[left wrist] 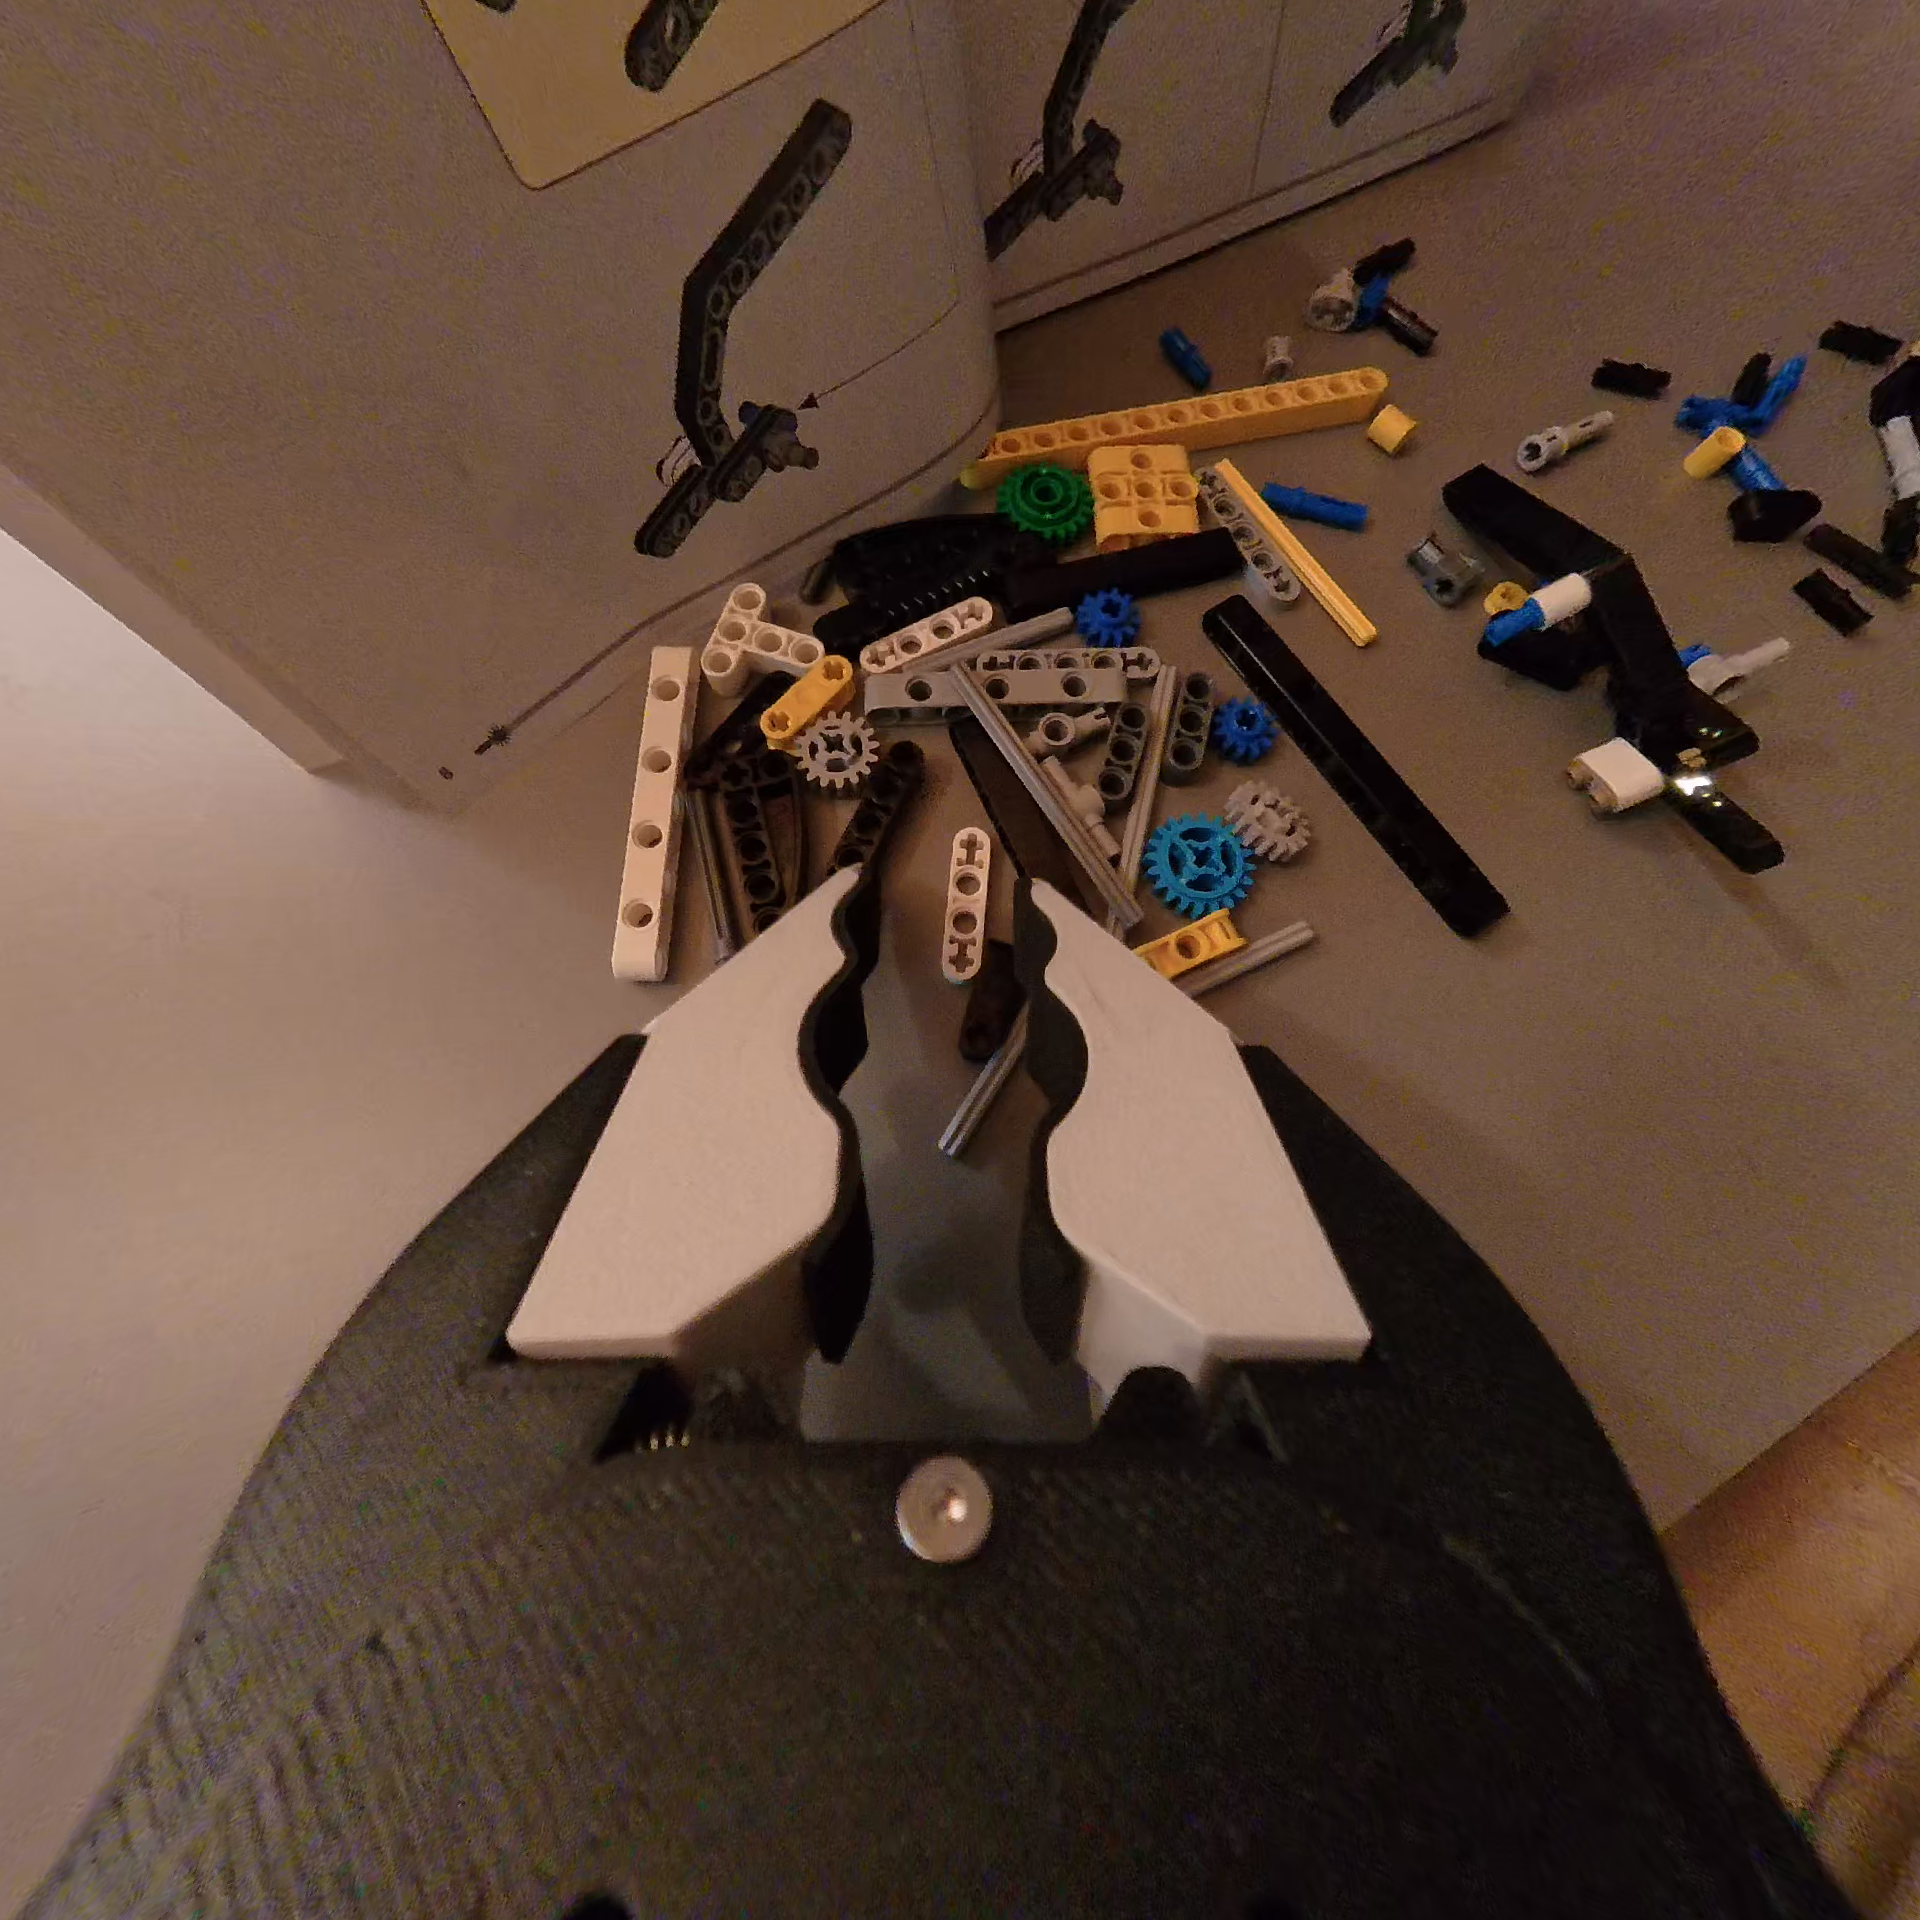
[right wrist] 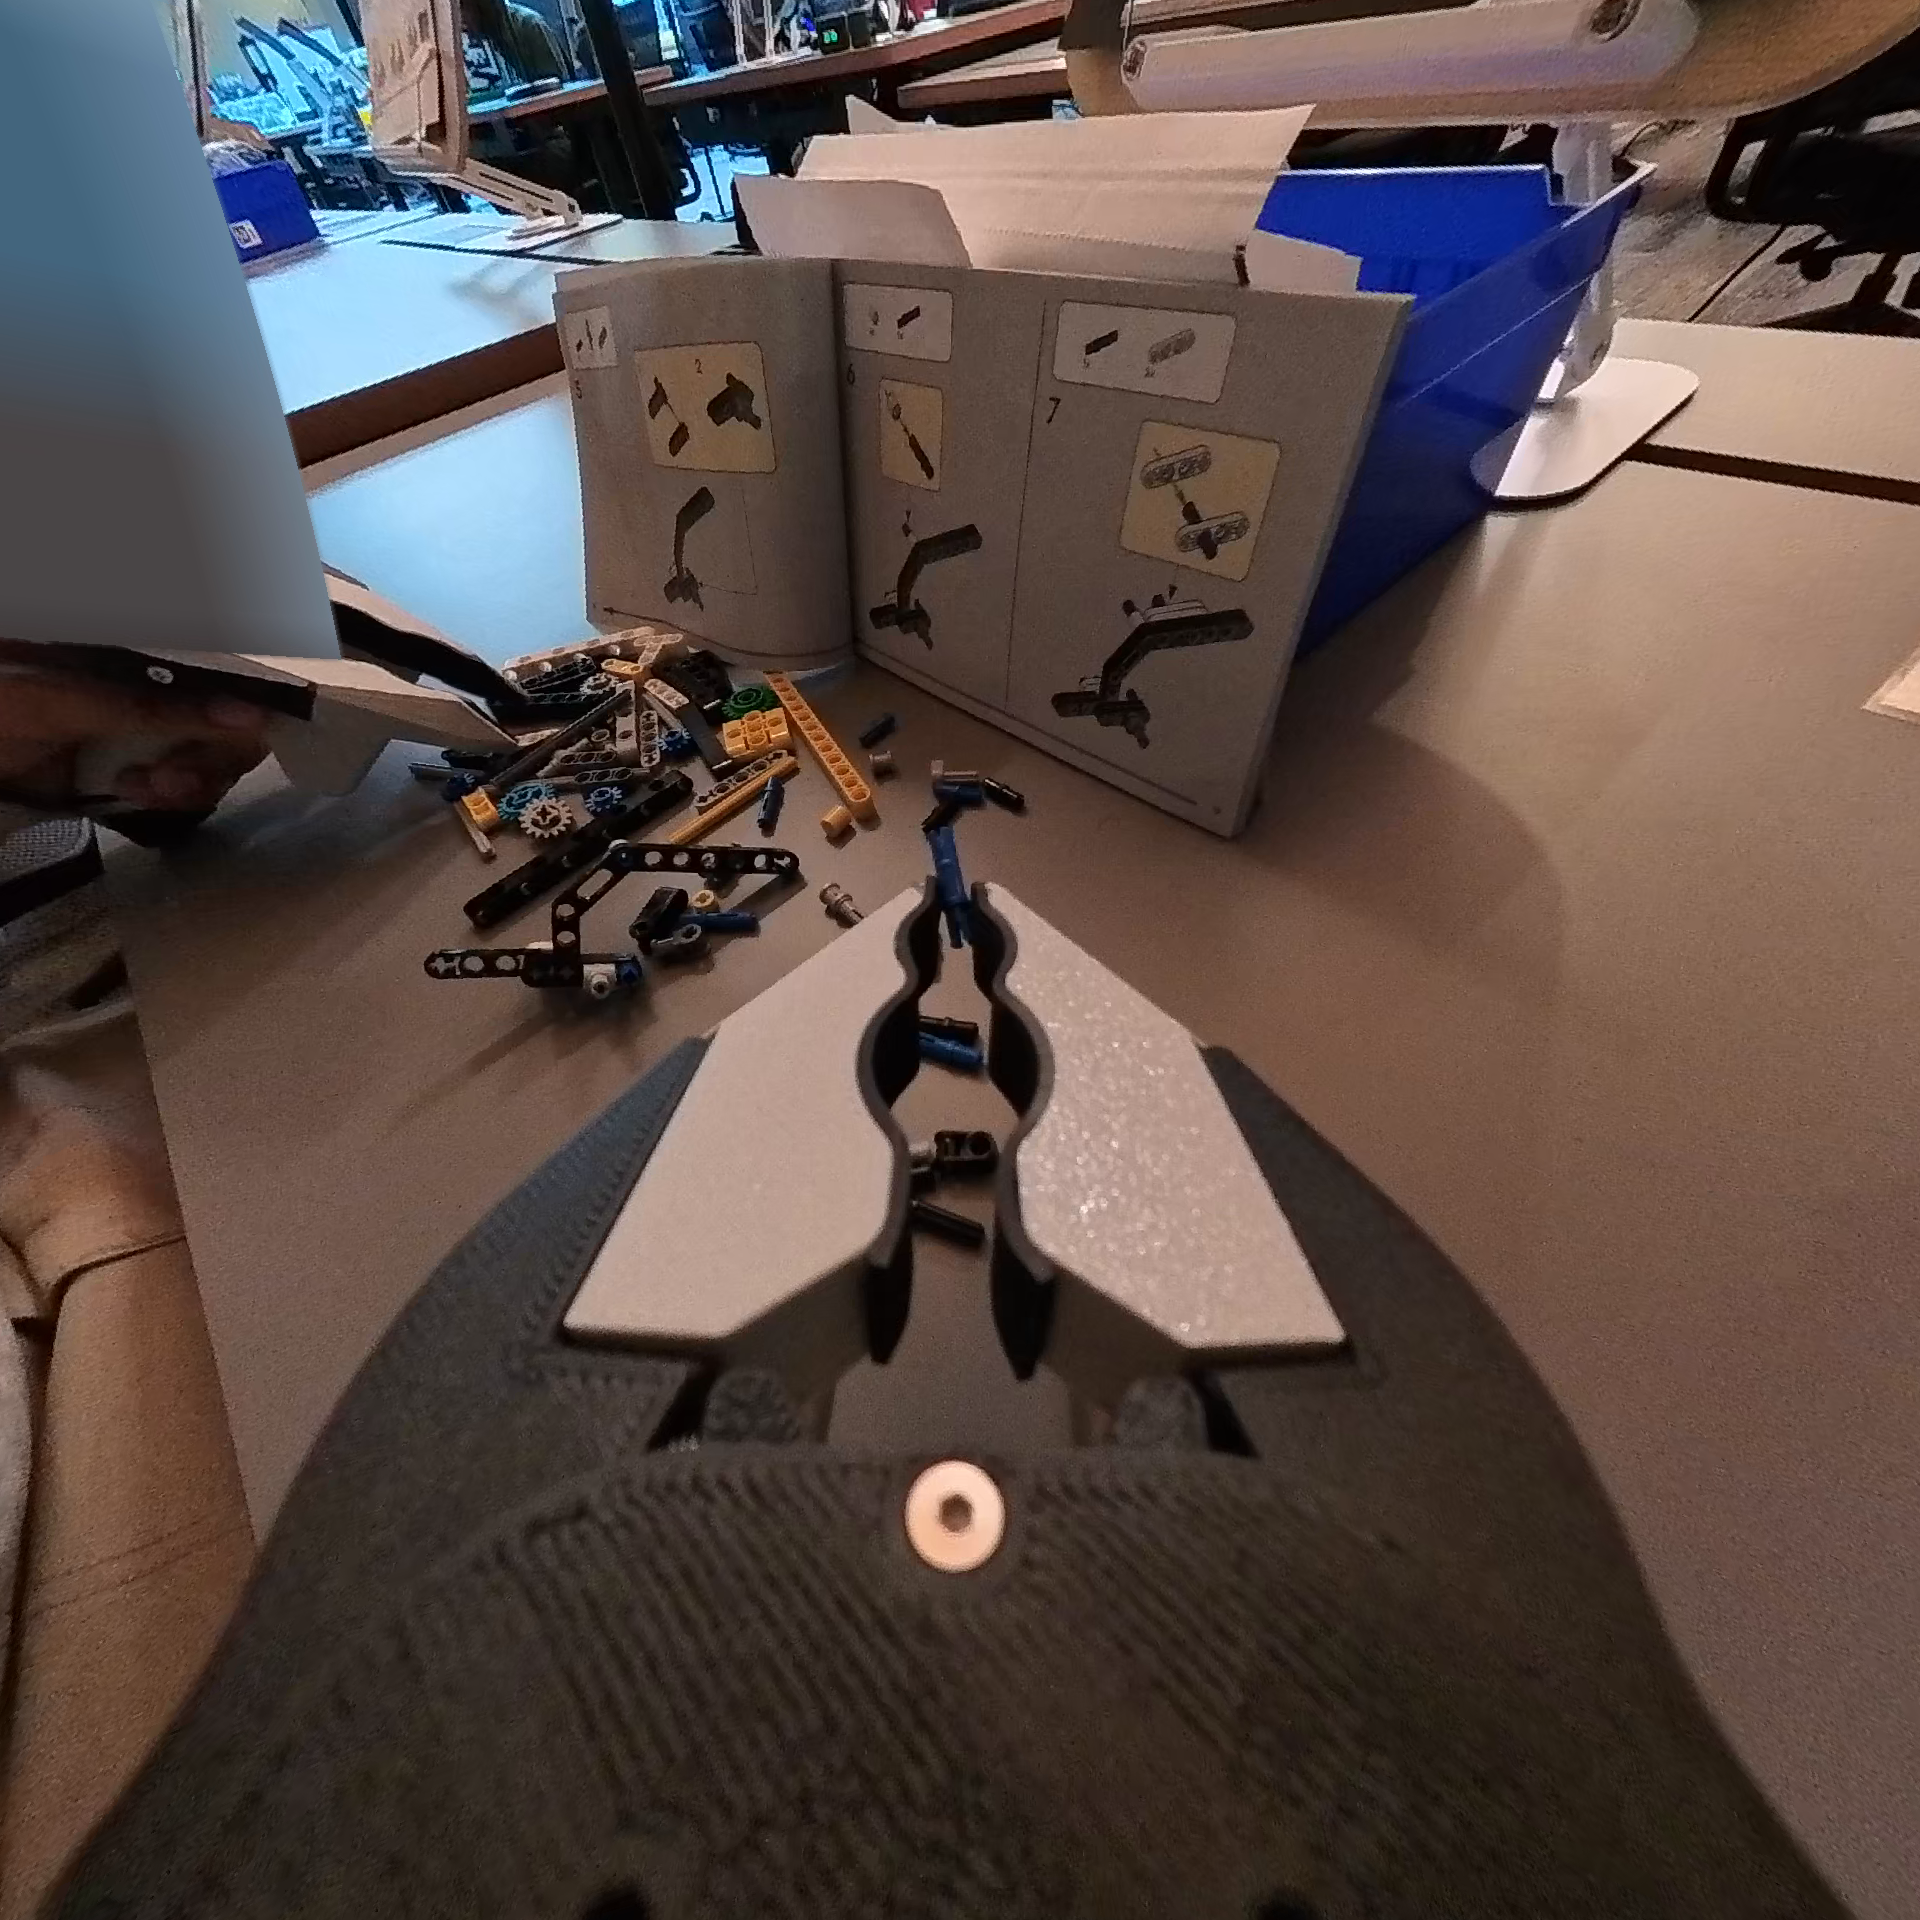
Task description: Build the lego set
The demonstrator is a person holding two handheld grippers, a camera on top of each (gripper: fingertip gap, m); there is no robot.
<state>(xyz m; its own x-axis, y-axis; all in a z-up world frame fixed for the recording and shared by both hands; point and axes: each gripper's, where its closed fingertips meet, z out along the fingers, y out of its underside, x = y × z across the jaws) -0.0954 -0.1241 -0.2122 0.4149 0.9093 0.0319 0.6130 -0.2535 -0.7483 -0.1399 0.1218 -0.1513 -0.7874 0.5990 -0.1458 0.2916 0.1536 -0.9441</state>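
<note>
Loose Lego Technic parts lie in a pile [left wrist: 987, 675] on the grey table [left wrist: 1455, 1143]: beams, gears, axles and pins. My left gripper [left wrist: 943, 883] is open and hovers low over the pile's near edge, with a short white beam [left wrist: 966, 904] on the table between its fingertips. It also shows in the right wrist view [right wrist: 488, 717], held by a hand. My right gripper [right wrist: 951, 891] is nearly closed on a blue pin [right wrist: 948, 868] that sticks out past its tips. A part-built black bent beam assembly [right wrist: 613, 914] lies left of it and also shows in the left wrist view [left wrist: 1621, 644].
An open instruction booklet [right wrist: 1039, 520] stands propped behind the pile against a blue bin [right wrist: 1455, 312]. A white monitor foot [right wrist: 1590, 416] stands at the back right. Small black and blue pins [right wrist: 951, 1039] lie under my right gripper. The table edge [left wrist: 1714, 1455] is near. The gap from one gripper's tips to the other's is roughly 25 centimetres.
</note>
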